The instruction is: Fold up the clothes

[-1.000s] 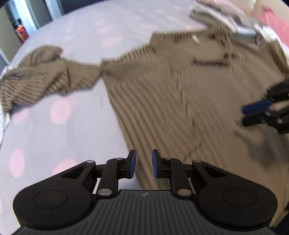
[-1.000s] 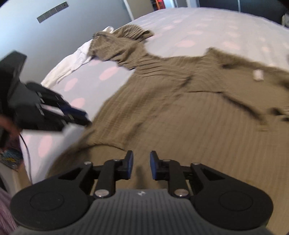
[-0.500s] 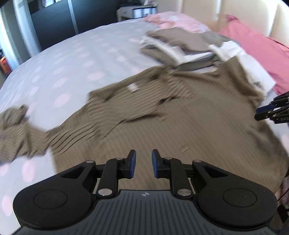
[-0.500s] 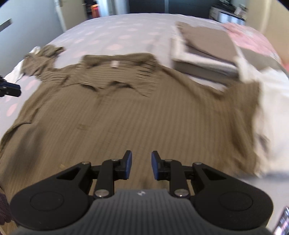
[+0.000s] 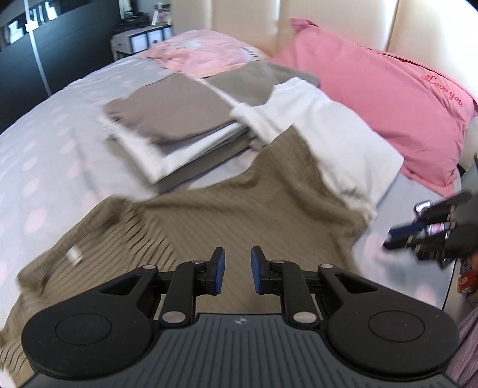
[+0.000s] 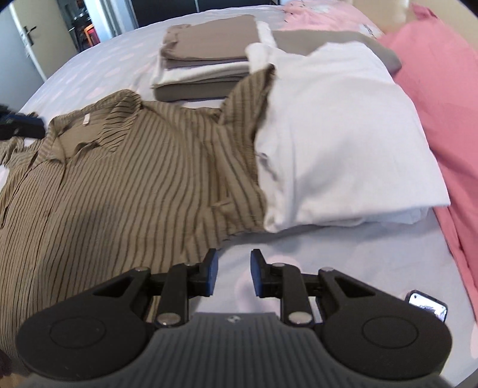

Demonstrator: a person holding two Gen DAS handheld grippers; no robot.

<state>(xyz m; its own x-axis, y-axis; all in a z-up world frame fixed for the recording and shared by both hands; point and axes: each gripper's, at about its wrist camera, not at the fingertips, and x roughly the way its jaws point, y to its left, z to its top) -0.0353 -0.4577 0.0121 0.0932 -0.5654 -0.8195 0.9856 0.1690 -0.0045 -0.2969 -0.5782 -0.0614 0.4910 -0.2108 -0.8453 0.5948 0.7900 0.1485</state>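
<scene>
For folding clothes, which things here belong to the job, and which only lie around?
Job: striped shirt, spread flat; folded stack; left tool and right tool, both empty.
Lying about: white pillow, pink pillow, phone.

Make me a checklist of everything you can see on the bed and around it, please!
Surface: bed sheet, pale with pink dots.
Job's things: striped brown shirt spread flat, one sleeve lying on the white garment.
Clutter: folded pile; pink pillow.
Grippers: left gripper and right gripper both open, empty.
Cables: nothing seen.
Surroundings: headboard, dark cabinet, door.
</scene>
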